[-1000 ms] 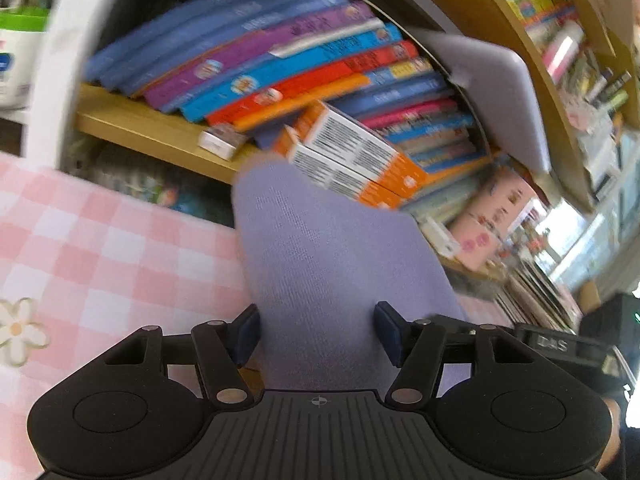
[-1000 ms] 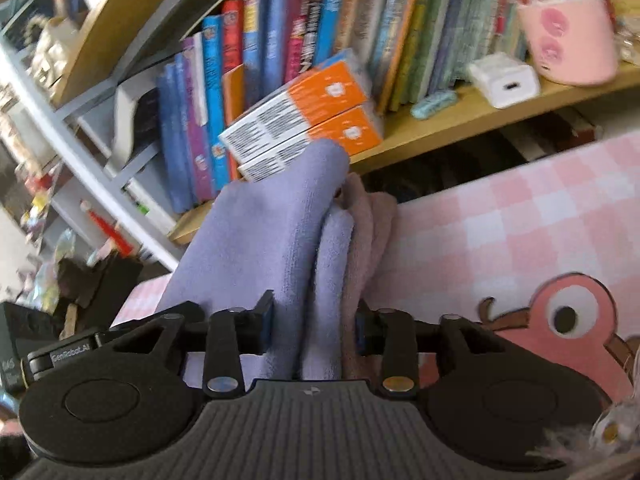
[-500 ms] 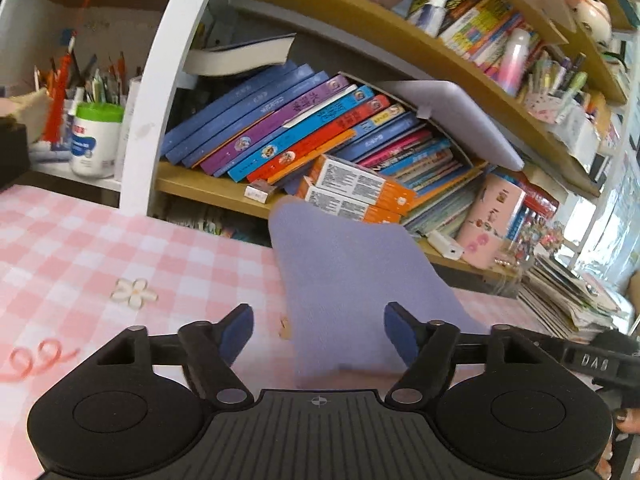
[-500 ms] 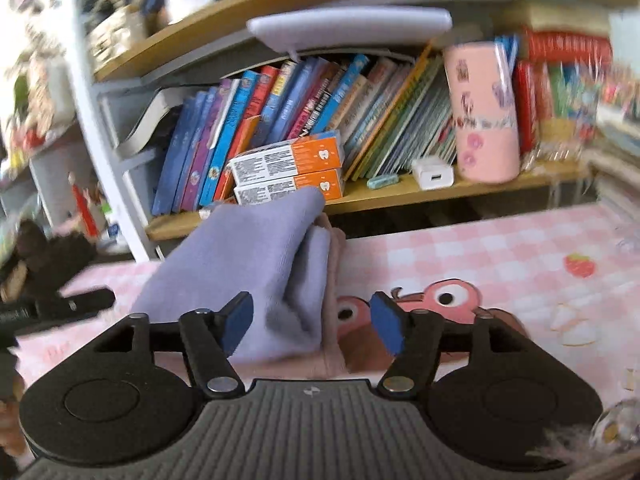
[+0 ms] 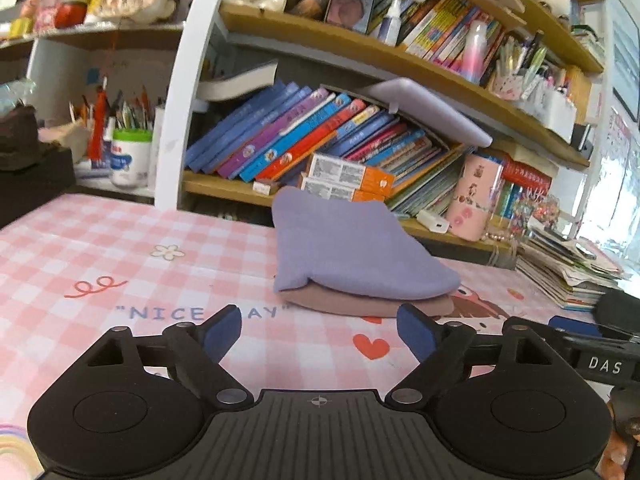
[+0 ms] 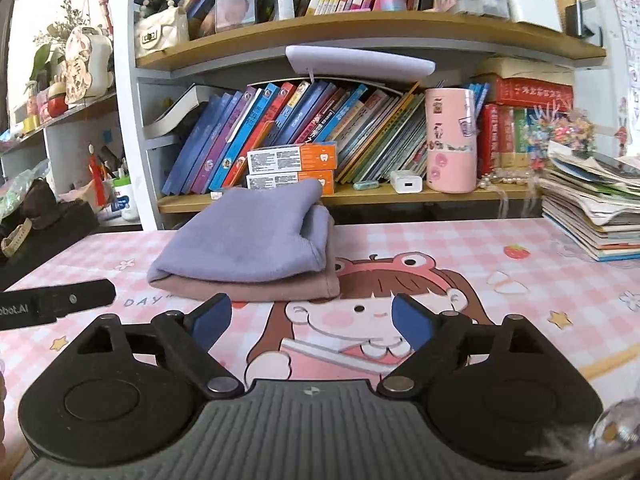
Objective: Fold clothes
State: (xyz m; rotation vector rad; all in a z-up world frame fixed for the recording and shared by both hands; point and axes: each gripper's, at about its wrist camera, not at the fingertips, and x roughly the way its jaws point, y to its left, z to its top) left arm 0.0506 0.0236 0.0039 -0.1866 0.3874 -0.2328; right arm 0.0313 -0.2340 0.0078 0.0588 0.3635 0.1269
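While both grippers hang just above the counter (image 5: 120, 240), we see two folded garments stacked in front of them. A lavender garment (image 5: 352, 248) lies on top of a dusty pink garment (image 5: 360, 306), the pink one showing as a thin band under the lavender fold in both views. The stack sits on the pink checked cloth (image 6: 460, 248) that covers the counter, close to the lower bookshelf (image 6: 400, 198), just in front of two orange and white boxes (image 6: 292, 158).

Our left gripper (image 5: 319, 330) has its jaws spread wide with nothing between them; the blue pads (image 5: 222, 330) stand apart from the stack, near its front edge. Our right gripper (image 6: 310, 320) is likewise wide apart and holds nothing, its pads (image 6: 412, 320) just short of the pink garment's edge. From the right wrist view the lavender garment (image 6: 248, 236) shows a rounded fold on the left and layered edges on the right; whether those layers are sleeves or hem we cannot tell.

Leaning books (image 6: 280, 128) fill the shelf behind, a pink cylindrical container (image 6: 450, 140) stands to the right of them, and a pile of magazines (image 6: 592, 216) rests at the counter's right edge.
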